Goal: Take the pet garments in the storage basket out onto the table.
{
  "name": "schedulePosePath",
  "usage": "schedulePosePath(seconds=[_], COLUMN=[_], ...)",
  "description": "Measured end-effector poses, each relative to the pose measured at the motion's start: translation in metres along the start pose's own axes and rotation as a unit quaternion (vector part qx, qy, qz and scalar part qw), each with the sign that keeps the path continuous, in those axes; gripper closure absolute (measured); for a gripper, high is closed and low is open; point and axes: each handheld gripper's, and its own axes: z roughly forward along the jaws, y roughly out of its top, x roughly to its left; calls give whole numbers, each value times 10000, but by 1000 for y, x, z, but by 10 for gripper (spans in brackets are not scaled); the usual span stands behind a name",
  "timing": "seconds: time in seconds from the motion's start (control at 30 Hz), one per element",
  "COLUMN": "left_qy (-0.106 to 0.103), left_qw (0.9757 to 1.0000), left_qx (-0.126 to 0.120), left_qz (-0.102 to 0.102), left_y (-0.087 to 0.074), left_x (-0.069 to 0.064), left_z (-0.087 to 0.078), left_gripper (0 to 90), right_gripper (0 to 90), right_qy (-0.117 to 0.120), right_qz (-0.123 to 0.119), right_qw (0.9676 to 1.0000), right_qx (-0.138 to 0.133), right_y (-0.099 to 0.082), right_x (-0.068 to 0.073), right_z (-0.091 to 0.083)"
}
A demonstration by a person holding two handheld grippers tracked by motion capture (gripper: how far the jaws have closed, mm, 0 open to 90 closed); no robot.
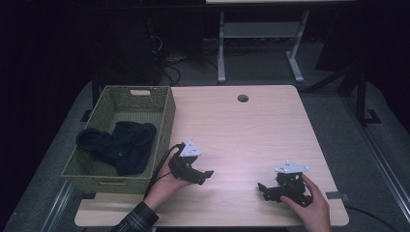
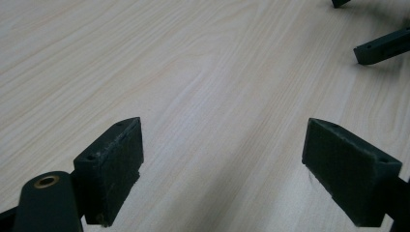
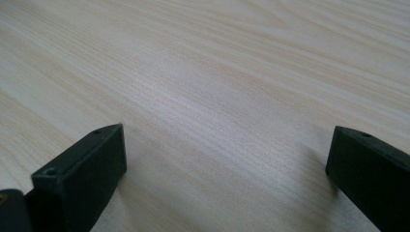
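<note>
Left fingers: the left gripper (image 1: 209, 173) has its jaws spread wide with nothing between them; in the left gripper view its pads (image 2: 113, 166) frame bare wood, so they hold no load and seem parked just above or on the table top.
Right fingers: the right gripper (image 1: 262, 189) is likewise spread and empty; its pads (image 3: 82, 176) sit low over the wood grain, which I judge a resting pose, not a grasp.
Facing: the two grippers point toward each other, the left one aiming toward 3 o'clock and the right one toward 9 o'clock; the right gripper's jaw tips show at the 1 o'clock corner of the left gripper view.
Hands: the left hand (image 1: 167, 181) and the right hand (image 1: 309, 203) hold the tools from below, near the 6 o'clock edge of the table (image 1: 251, 130), probably because that is the nearest comfortable place to rest.
Dark clothes: a heap of dark garments (image 1: 121, 142) lies in the basket, at about 10 o'clock from the left gripper and apart from it.
Basket: the woven green basket (image 1: 167, 113) stands on the table's 9 o'clock side, partly over its edge, within the left gripper's reach; its high walls keep the loose cloth gathered.
Likely step: both tools open and idle suggest readiness to reach for the cloth.
</note>
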Motion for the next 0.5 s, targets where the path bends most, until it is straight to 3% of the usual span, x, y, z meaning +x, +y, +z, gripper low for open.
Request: schedulePosePath(seconds=[0.5], left_qy=[-91], left_qw=[9999], left_qx=[-94], left_qz=[-25], left_y=[8], left_x=[2], left_z=[-7], left_gripper=[143], right_gripper=[4], right_qy=[0], right_qz=[0], right_qw=[10000], right_qx=[0], right_y=[0], right_x=[0], right_z=[0])
